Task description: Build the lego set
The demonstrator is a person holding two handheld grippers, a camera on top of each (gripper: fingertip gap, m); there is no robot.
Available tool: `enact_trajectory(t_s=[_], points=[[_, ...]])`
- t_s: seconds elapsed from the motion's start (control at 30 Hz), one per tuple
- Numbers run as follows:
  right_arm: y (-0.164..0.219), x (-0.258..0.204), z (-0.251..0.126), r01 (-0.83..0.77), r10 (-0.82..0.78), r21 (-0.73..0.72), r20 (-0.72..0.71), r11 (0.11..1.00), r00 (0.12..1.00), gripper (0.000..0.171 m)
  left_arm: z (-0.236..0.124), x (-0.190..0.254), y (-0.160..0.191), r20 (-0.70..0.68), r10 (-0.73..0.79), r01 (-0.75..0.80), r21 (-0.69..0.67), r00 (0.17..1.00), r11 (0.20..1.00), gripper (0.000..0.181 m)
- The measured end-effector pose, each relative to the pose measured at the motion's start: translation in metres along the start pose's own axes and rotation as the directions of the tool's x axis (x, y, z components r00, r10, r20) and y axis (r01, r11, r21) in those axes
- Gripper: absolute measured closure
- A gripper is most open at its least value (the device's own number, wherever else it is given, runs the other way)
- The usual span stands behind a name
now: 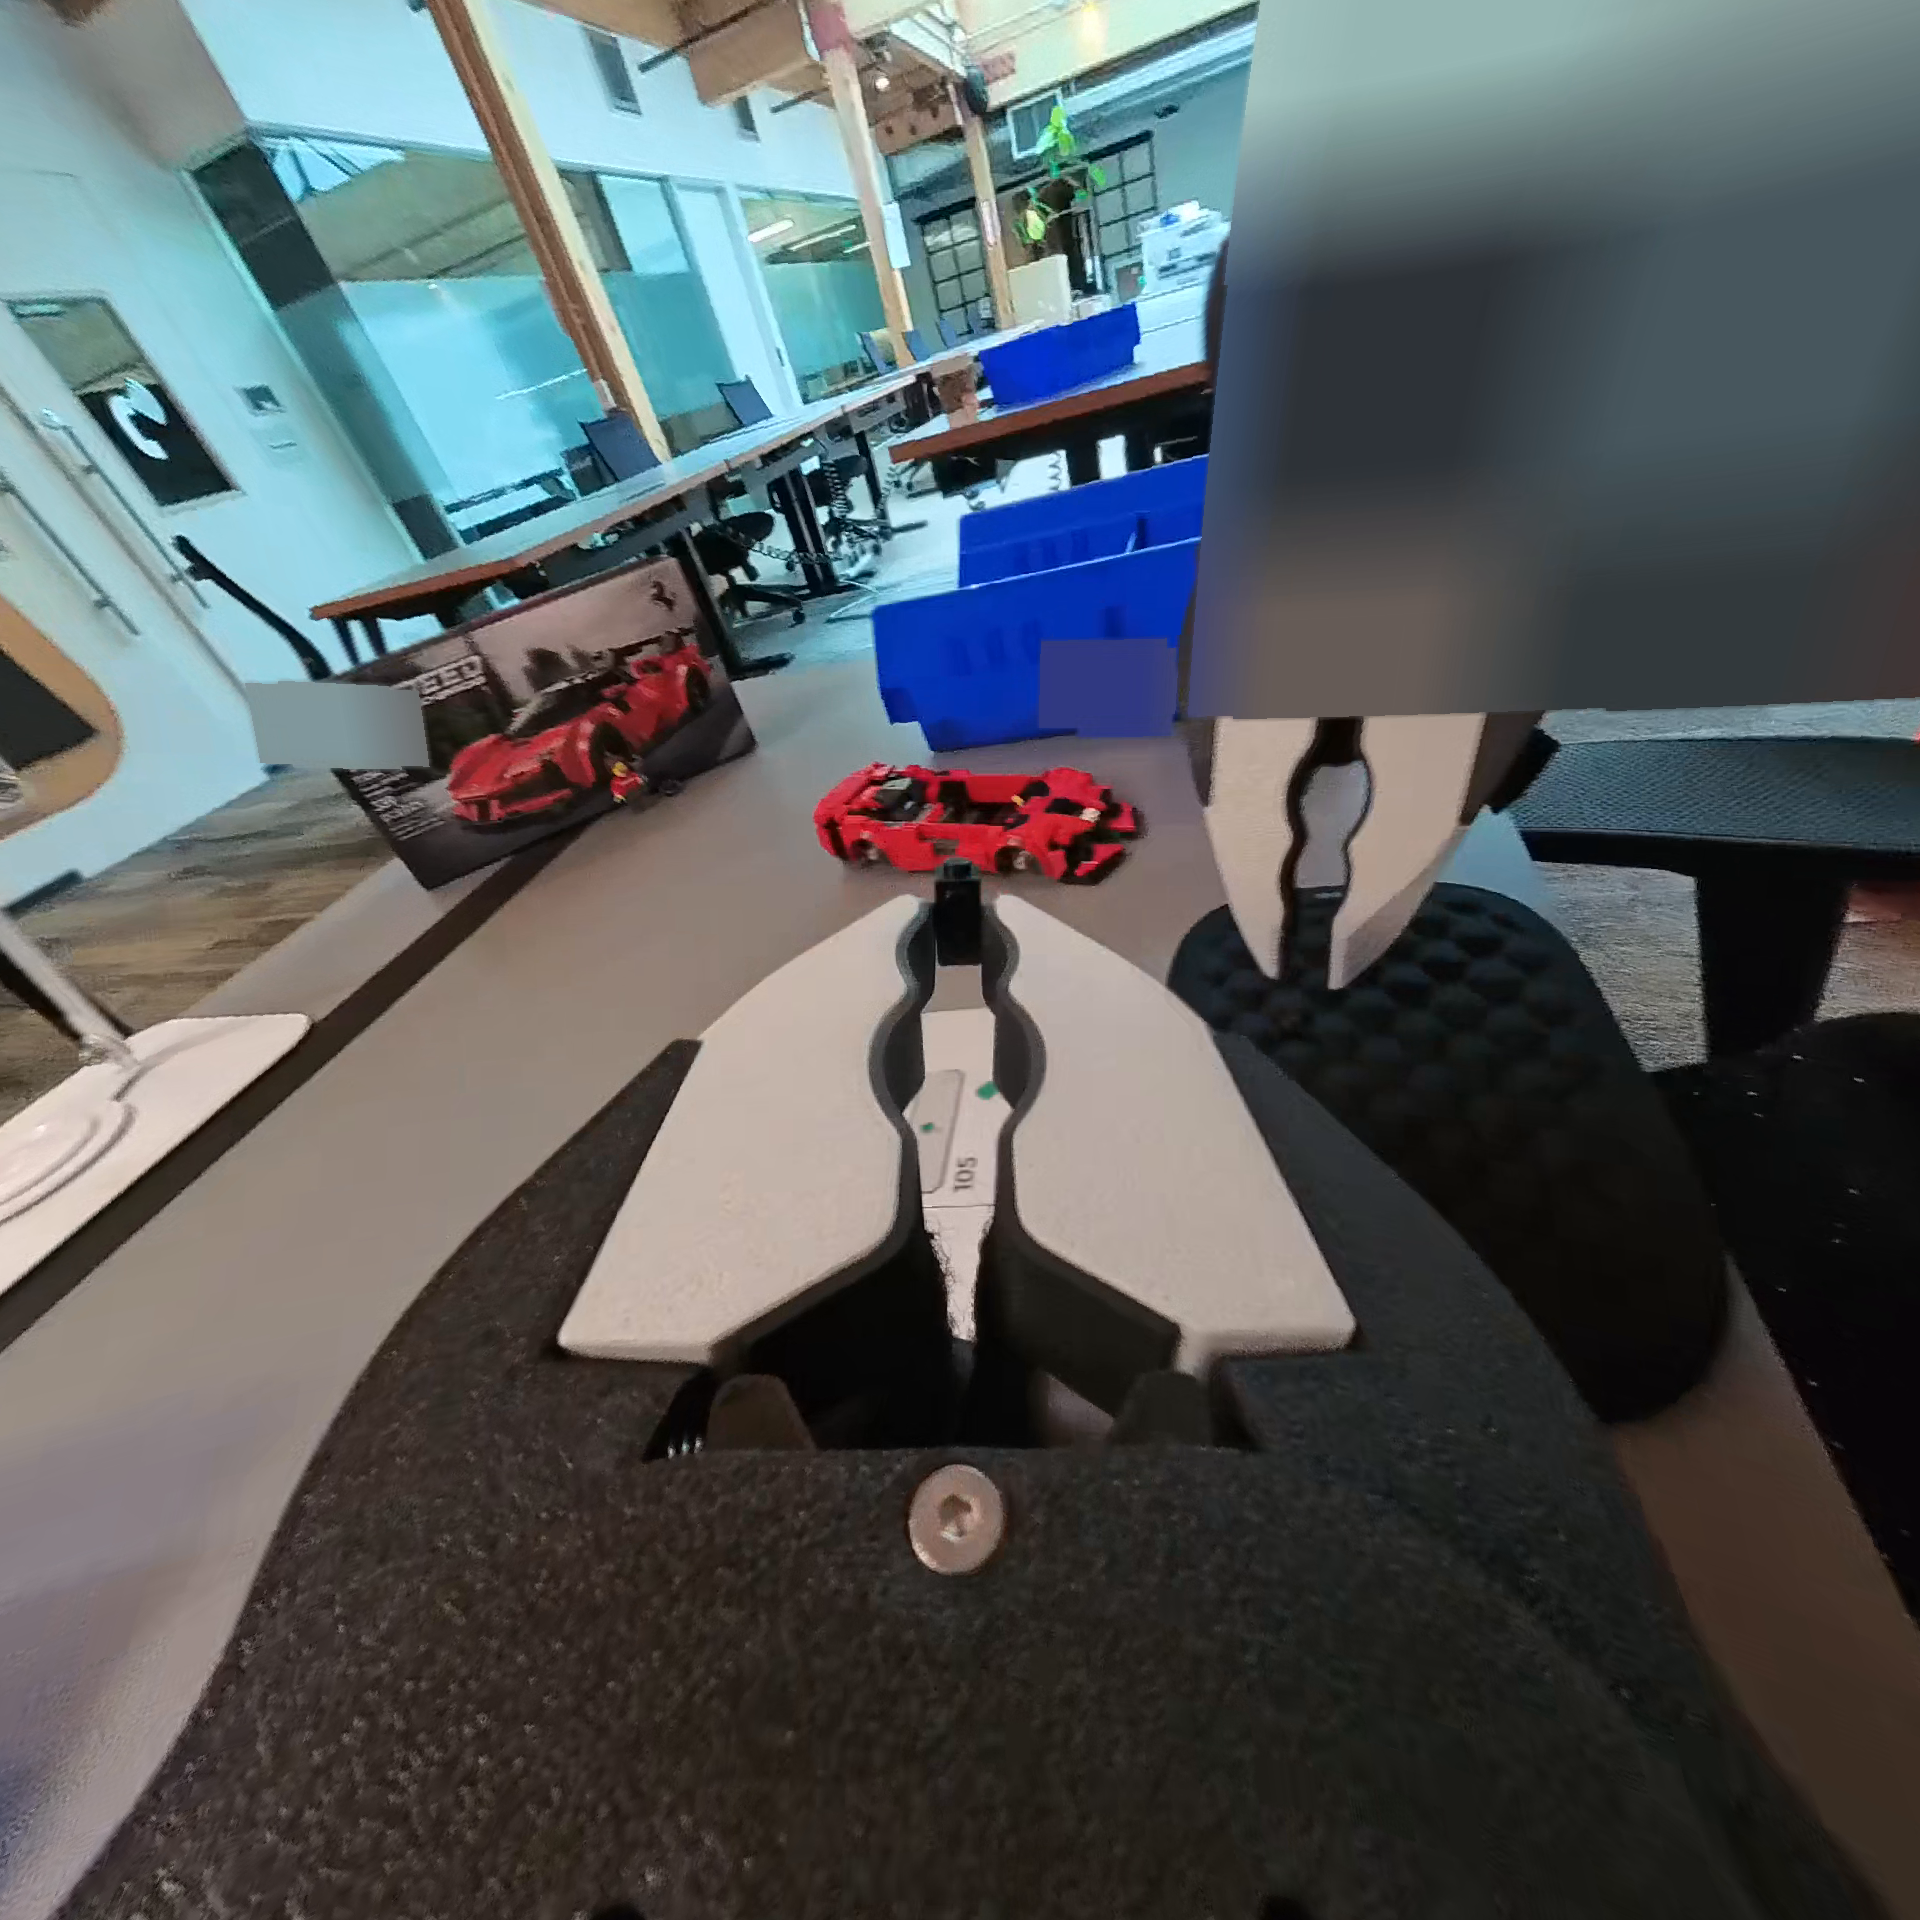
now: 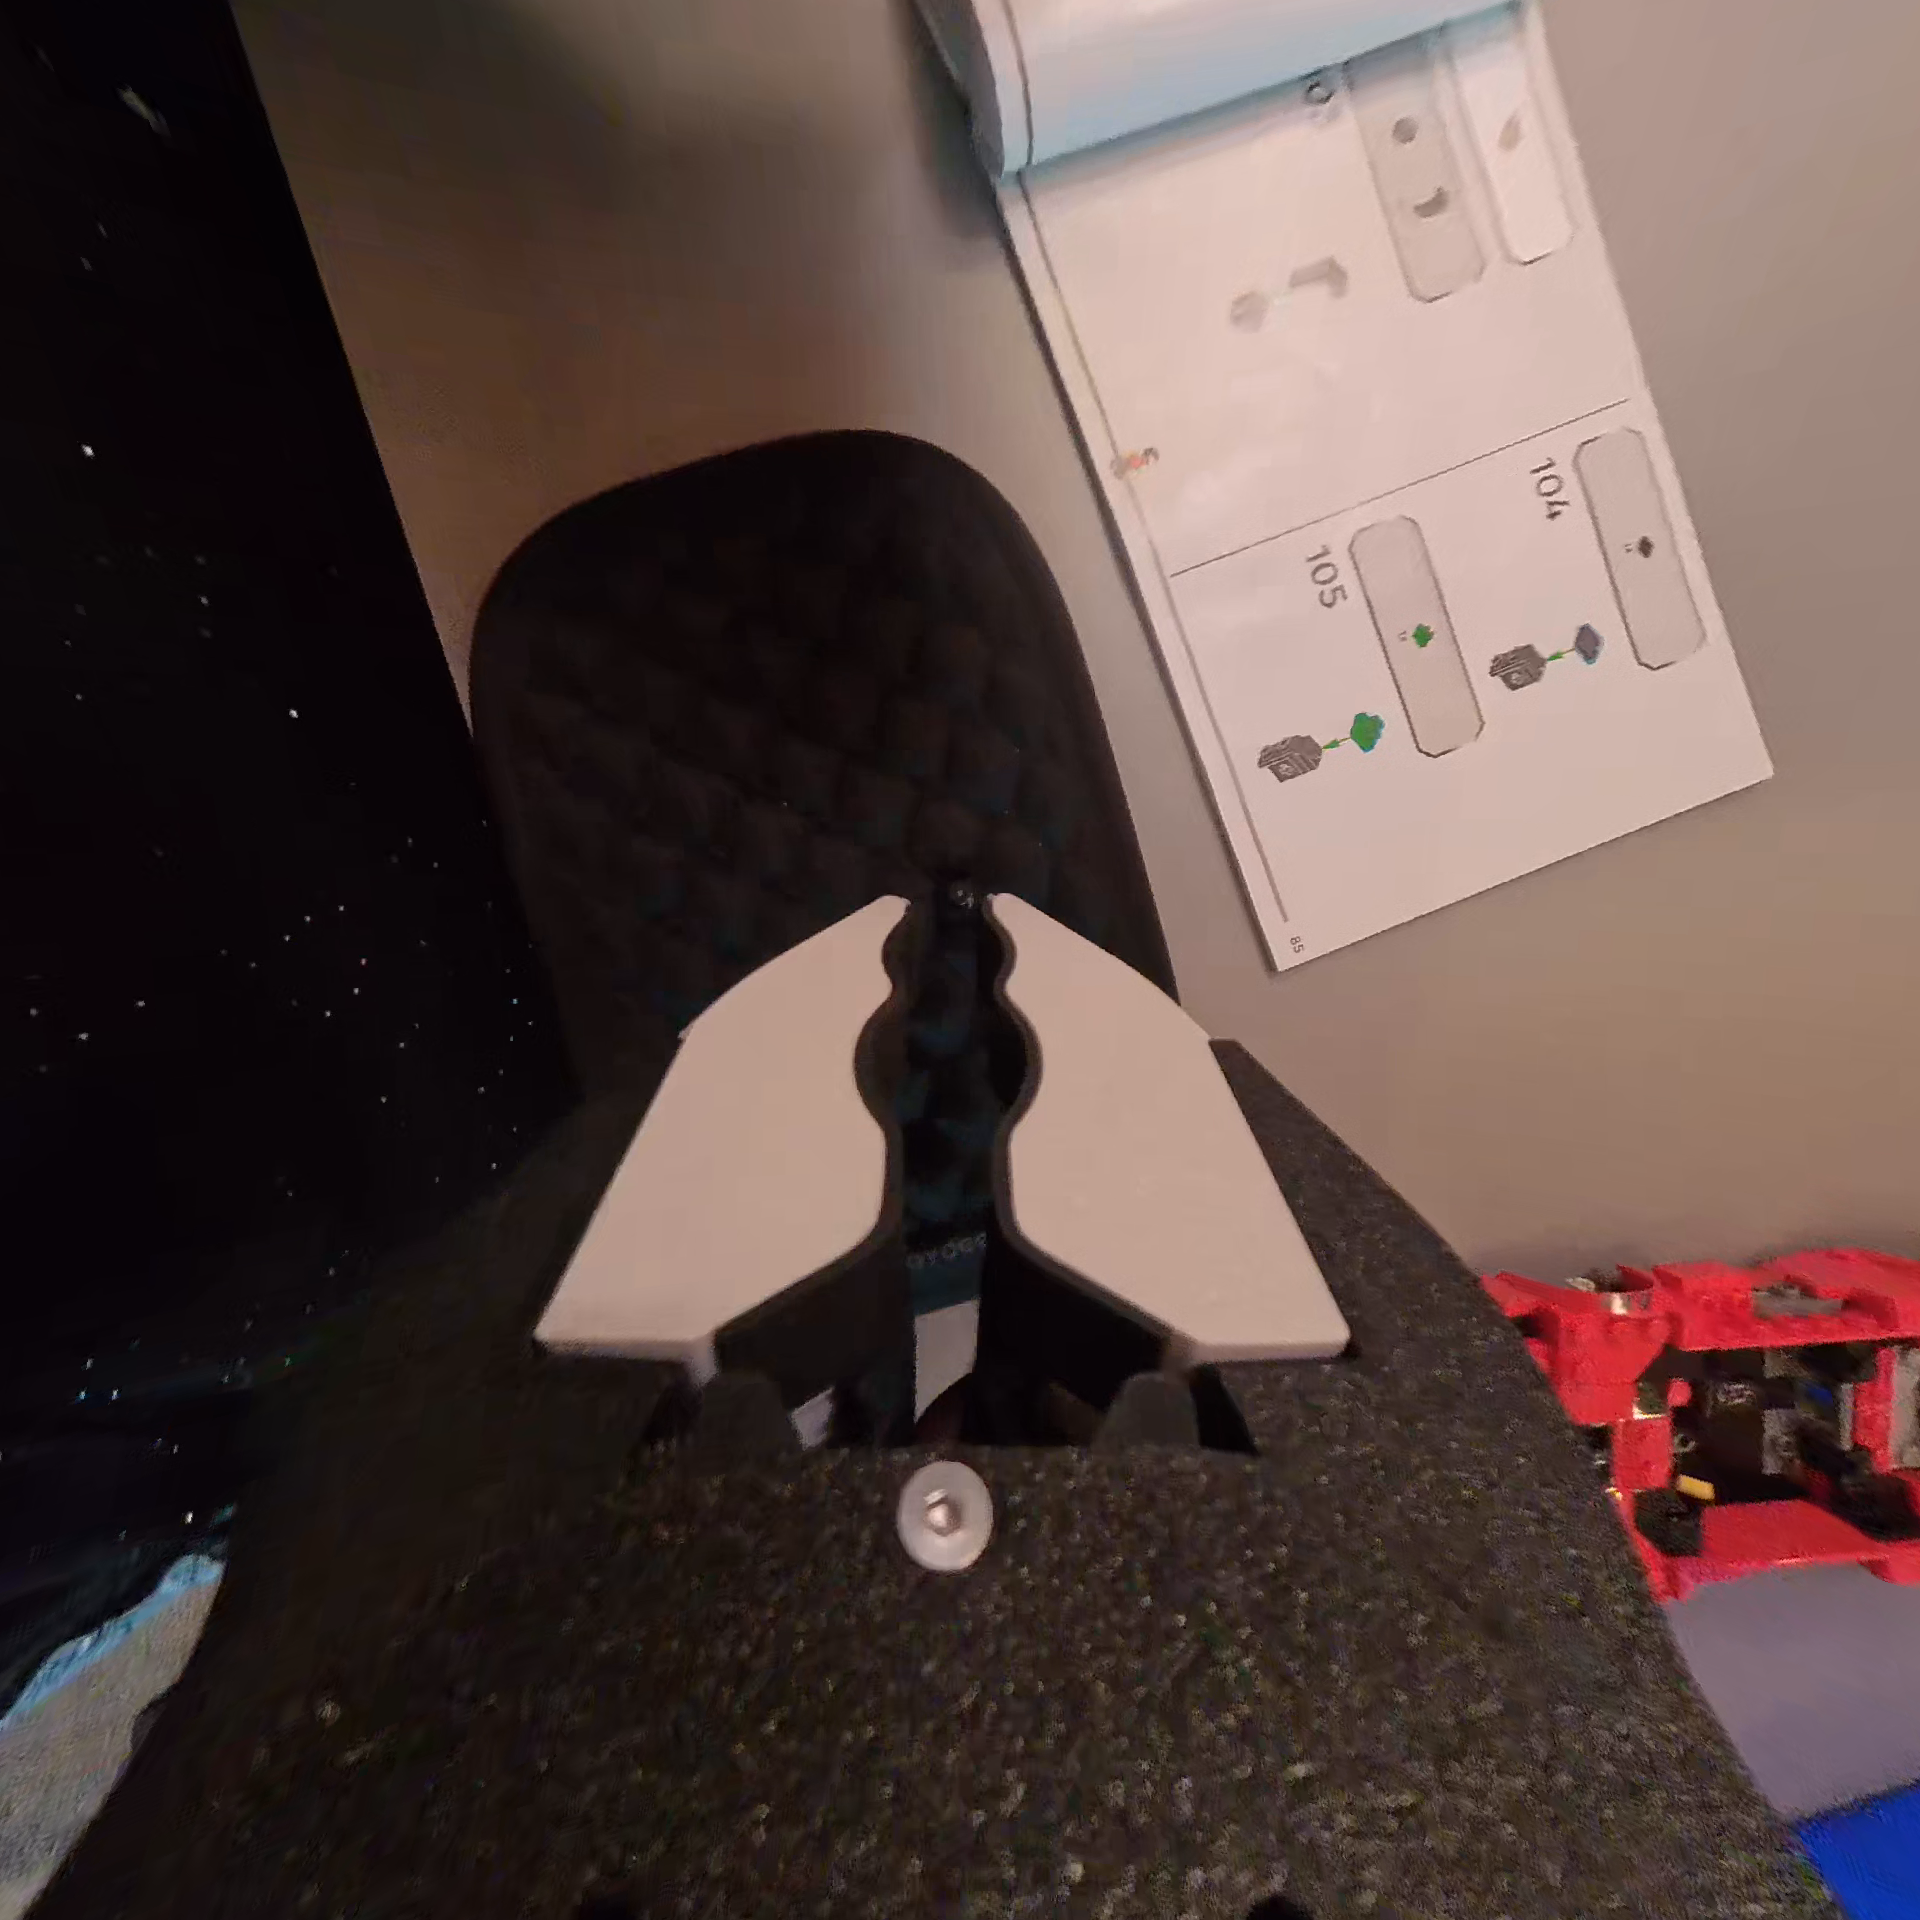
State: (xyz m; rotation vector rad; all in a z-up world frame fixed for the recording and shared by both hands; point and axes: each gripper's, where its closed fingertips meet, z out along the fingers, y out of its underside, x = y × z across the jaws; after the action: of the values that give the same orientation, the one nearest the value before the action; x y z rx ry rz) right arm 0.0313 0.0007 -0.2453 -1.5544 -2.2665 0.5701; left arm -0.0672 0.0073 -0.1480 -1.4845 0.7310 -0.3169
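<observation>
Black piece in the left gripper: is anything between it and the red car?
Nothing visible. The left gripper holds the black piece upright at its tips, and the red car lies straight ahead with only bare table between. The right gripper is off to the right over the black pad, clear of that line.

Two tongs, one red car, one box, three blue bins.

Pretty big open office. Long wooden desks on black legs ran back in rows, with dark office chairs tucked in. Glass partition walls lined the left side, wooden posts went up to a timber ceiling, and a leafy plant sat at the back. Bright, cool daylight everywhere.
</observation>
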Motion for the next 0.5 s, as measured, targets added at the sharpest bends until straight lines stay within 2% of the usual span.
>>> enact_trajectory(t_s=[0.03, 0.27, 0.5], points=[[0.000, 0.000, 0.002, 0.016, -0.016, -0.028, 0.008, 0.999, 1.000, 0.160, 0.001, 0.005, 0.001, -0.015, -0.002, 0.002, 0.001, 1.000, 1.000, 0.174], [0.005, 0.002, 0.015, 0.072, -0.070, -0.146, 0.018, 0.987, 0.997, 0.161, 0.012, 0.029, 0.014, -0.117, 0.025, -0.034, -0.073, 0.993, 0.997, 0.174], [0.006, 0.004, 0.016, 0.075, -0.075, -0.085, 0.010, 0.994, 0.997, 0.163, 0.015, 0.038, 0.020, -0.160, 0.004, -0.020, -0.099, 0.987, 0.995, 0.174]])
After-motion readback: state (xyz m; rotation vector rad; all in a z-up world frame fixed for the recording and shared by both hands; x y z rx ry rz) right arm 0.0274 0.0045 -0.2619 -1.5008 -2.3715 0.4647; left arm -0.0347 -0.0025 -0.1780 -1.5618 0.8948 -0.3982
